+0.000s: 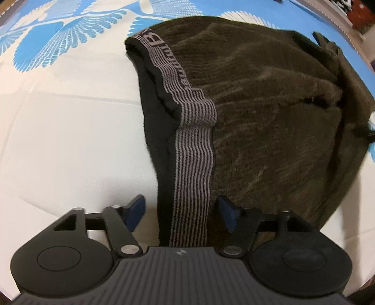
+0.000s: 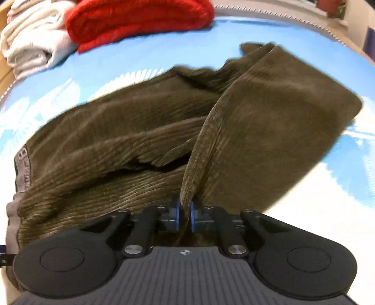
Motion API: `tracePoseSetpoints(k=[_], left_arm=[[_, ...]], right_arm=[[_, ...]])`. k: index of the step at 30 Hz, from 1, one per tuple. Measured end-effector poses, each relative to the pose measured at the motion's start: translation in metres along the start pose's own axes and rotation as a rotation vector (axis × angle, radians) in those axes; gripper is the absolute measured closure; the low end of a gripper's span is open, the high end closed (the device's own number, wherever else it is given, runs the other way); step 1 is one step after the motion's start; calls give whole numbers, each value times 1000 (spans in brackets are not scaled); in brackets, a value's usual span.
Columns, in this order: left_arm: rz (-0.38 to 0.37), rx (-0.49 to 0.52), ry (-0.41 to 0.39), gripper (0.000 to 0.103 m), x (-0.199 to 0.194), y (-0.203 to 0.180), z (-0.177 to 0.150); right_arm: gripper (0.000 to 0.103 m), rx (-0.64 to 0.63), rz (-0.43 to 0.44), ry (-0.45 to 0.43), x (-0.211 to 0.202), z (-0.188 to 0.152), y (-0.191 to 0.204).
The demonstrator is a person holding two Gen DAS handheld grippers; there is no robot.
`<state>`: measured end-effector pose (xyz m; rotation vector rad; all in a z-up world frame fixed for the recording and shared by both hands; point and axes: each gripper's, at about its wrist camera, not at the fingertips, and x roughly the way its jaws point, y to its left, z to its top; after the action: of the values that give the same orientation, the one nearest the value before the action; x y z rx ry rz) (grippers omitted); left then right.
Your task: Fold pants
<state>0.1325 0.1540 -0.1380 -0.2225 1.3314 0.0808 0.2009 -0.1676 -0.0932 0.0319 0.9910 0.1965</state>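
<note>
Mid-fold: pants (image 2: 121, 140) lie on the blue-white bed (image 1: 70, 140). Right tool (image 2: 185, 214) clamps the leg hem, lifted. Left tool (image 1: 180, 211) gapes astride the waistband (image 1: 194, 164). Next, carry hem toward waistband.

A bed sheet (image 1: 58, 140) in blue and white with a feathery print covers the bed. At its far edge lie a red blanket (image 2: 140, 21) and folded pale cloths (image 2: 35, 44), touching.
</note>
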Motion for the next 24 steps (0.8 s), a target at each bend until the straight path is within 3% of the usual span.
tracePoseSetpoints(k=[1,2,3,5,9,12,16,18,20,24], left_arm=[[-18,9,-5,55,-1,-1,-2],[-26,21,-24,58,-6,-4,-3],[-26,32,-45,75,-10,-5,-5],[-30,43,-75,93,-20,-7,-8],[-61,36,-164,96,-49,-5,-12],[-64,15,-225,97,-70,6,-18],[-29,-23,-282,98,-96,27,-28],[0,-49,-256,98,-95,36,-27],[23,-48,-207,98,-89,39,-28],[51,-13,-174,95,-79,31,-23]], right_arm=[[96,-6,-4,-15,-16,1,-6],[96,-3,-2,-30,-31,1,-12],[96,5,14,-49,-49,0,-19],[96,-13,33,-78,-78,-7,-33],[97,-80,98,-86,-125,-46,-55],[97,-200,140,-61,-145,-73,-53],[97,-369,297,42,-159,-103,-36],[100,-468,345,126,-156,-118,-26],[100,-524,313,150,-152,-122,-21],[99,-364,266,69,-149,-88,-49]])
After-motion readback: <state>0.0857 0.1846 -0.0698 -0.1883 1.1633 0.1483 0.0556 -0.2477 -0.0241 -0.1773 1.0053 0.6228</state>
